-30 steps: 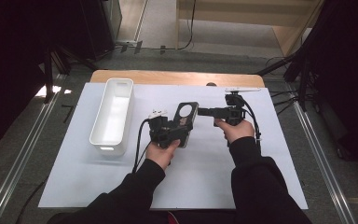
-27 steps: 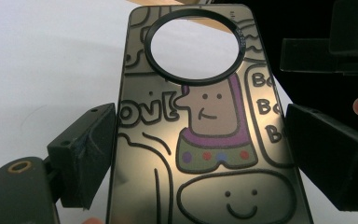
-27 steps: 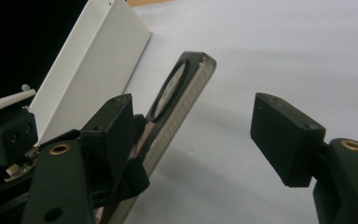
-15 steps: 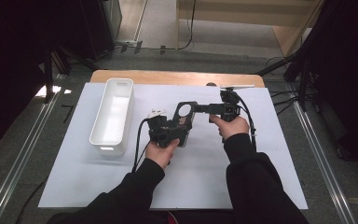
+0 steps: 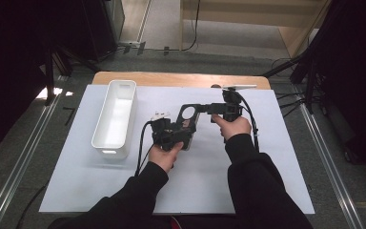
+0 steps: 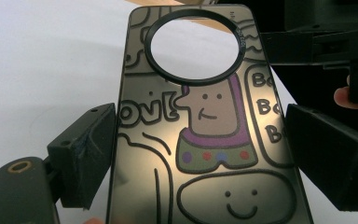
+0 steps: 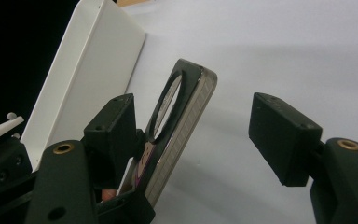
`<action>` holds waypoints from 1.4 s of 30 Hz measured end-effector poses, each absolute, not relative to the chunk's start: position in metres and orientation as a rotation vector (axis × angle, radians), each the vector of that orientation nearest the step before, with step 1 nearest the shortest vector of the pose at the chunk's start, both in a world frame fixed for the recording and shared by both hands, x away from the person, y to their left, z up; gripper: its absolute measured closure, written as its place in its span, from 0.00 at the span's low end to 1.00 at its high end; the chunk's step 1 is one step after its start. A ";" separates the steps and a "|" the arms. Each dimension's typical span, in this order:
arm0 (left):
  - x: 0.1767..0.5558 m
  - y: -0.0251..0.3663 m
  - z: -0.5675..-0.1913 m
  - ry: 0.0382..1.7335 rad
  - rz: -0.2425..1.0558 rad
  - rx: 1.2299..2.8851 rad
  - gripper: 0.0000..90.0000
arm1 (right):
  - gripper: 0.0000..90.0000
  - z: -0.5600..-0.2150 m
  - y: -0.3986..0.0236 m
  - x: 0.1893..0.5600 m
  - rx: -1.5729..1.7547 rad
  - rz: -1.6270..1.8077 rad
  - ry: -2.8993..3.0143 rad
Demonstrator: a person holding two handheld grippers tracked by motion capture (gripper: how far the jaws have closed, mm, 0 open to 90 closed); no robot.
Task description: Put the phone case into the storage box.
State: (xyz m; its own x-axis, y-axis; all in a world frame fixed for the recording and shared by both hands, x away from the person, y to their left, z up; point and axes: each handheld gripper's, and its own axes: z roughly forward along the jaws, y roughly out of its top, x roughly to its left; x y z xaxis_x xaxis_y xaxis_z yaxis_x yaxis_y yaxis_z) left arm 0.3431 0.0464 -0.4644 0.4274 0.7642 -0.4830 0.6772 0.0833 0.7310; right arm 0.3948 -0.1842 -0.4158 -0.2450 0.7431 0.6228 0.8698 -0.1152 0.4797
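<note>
A dark phone case (image 6: pixel 214 186) with cartoon drawings and a round camera hole hangs above the white mat. My left gripper (image 6: pixel 200 135) is shut on it, one jaw on each long edge; in the high view that gripper (image 5: pixel 181 132) sits mid-table with the case (image 5: pixel 189 119) pointing away from me. My right gripper (image 7: pixel 200 135) stands open around the case's far end (image 7: pixel 182 116): the left jaw is close against the printed face, the right jaw well apart from the back. From above, the right gripper (image 5: pixel 206 109) reaches in from the right.
A long white bin (image 5: pixel 116 117) lies on the mat's left side, close beside the left gripper. The white mat (image 5: pixel 267 162) covers the table, with a wooden edge (image 5: pixel 181 78) at the back. Dark floor and cables surround it.
My right gripper has shifted a little left and away from me, bringing its jaws around the case's far end. The left gripper and the case have kept still.
</note>
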 end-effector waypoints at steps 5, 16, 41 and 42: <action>0.343 0.046 -0.464 1.287 0.096 1.627 0.13 | 0.36 -0.417 -0.183 0.400 -1.844 -1.267 -1.978; 0.343 0.046 -0.464 1.285 0.086 1.625 0.13 | 0.40 -0.417 -0.176 0.409 -1.858 -1.245 -1.960; 0.343 0.046 -0.464 1.284 0.083 1.616 0.13 | 0.57 -0.421 -0.171 0.417 -1.905 -1.250 -1.849; 0.343 0.046 -0.464 1.283 0.082 1.615 0.13 | 0.58 -0.421 -0.171 0.417 -1.903 -1.253 -1.845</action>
State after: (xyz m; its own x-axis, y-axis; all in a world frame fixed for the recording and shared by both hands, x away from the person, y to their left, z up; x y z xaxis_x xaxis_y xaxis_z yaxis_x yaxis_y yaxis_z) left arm 0.3430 0.0458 -0.4639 0.4283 0.7518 -0.5014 0.6817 0.0953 0.7254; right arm 0.4170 -0.1712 -0.4211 -0.1446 0.7193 0.6795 0.8969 -0.1948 0.3971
